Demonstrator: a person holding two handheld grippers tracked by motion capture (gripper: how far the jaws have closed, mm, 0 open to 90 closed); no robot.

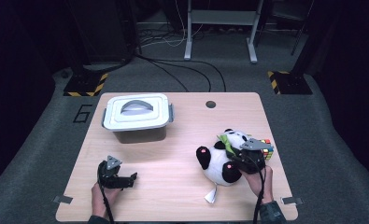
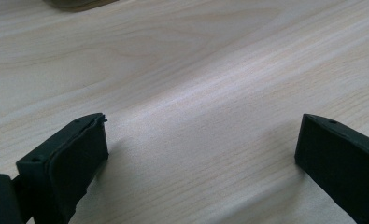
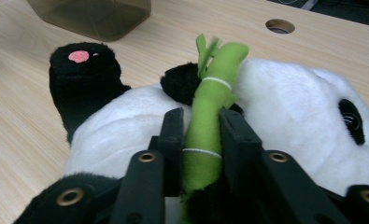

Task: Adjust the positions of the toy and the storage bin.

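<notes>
While my right gripper (image 3: 200, 140) pinches the panda (image 3: 285, 107) by its soft green bamboo stalk (image 3: 210, 116), the light plush should dangle; my left gripper (image 2: 198, 154) gapes empty.

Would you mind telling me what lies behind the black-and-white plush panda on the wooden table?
A multicoloured puzzle cube sits just behind the black-and-white plush panda, at its head end. The panda and the right gripper cover its near side, so whether they touch is unclear.
</notes>
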